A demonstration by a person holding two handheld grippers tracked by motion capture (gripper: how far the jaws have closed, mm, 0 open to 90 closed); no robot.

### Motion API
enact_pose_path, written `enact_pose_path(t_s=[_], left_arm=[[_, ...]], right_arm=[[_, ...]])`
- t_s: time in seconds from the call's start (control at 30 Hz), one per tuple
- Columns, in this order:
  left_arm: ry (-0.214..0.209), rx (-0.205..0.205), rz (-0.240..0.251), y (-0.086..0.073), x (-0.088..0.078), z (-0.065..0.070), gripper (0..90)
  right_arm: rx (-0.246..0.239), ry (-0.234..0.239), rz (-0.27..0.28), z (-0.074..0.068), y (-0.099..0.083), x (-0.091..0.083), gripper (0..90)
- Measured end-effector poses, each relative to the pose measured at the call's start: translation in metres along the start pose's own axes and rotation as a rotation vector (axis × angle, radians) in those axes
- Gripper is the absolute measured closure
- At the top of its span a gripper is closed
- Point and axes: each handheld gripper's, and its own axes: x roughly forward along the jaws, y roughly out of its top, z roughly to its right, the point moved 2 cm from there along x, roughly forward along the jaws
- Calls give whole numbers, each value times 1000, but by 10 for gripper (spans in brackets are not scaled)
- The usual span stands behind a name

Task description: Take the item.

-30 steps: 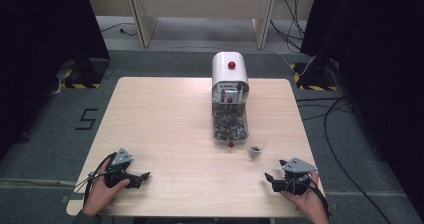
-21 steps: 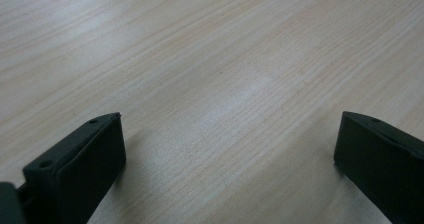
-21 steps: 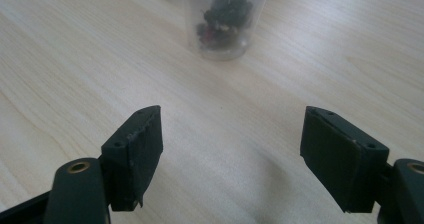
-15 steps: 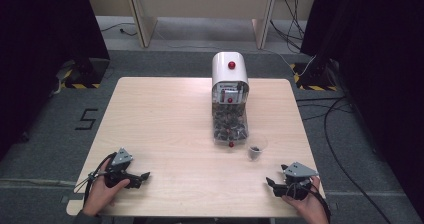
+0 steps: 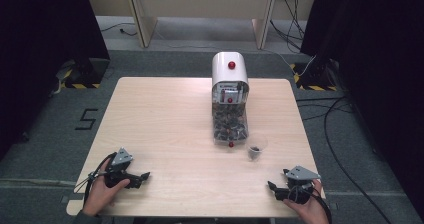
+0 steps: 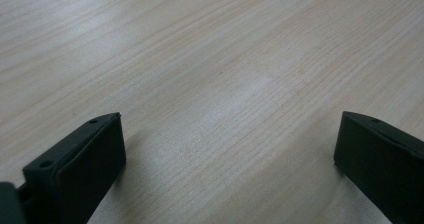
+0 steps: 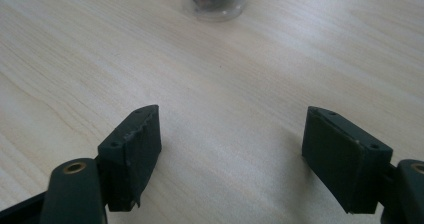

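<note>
My left gripper [image 5: 143, 178] rests low over the table's near left corner, held by a hand, with its jaws wide apart and only bare wood between them [image 6: 227, 149]. My right gripper [image 5: 273, 189] sits at the near right corner, open and holding nothing [image 7: 232, 144]; its jaws have just been opening a little further. A small clear cup [image 5: 255, 149] holding dark pieces stands ahead of the right gripper, and its base shows at the top of the right gripper view [image 7: 214, 1]. A white dispenser [image 5: 229, 74] with a red knob and a clear chute full of pieces stands mid-table.
The light wooden table [image 5: 165, 119] is bare on its left half. Cables lie on the grey floor to the right [image 5: 340, 129], and dark curtains hang at both sides.
My right gripper has slid a little toward the table's near edge. The left gripper has stayed where it was.
</note>
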Motion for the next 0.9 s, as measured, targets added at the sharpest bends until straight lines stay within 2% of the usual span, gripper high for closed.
enact_pose_path(t_s=[0.07, 0.17, 0.23, 0.27, 0.5, 0.9], left_arm=[[0, 0, 0, 0, 0, 0, 0], [0, 0, 0, 0, 0, 0, 0], [0, 0, 0, 0, 0, 0, 0], [0, 0, 0, 0, 0, 0, 0], [0, 0, 0, 0, 0, 0, 0], [0, 0, 0, 0, 0, 0, 0]], right_arm=[[19, 11, -6, 0, -1, 0, 208], [20, 10, -14, -4, -3, -1, 157], [24, 11, -12, -6, -4, -1, 155], [9, 10, -5, -5, -4, -1, 154], [21, 4, 21, -7, -8, -2, 150], [29, 2, 24, -8, -9, -2, 148]])
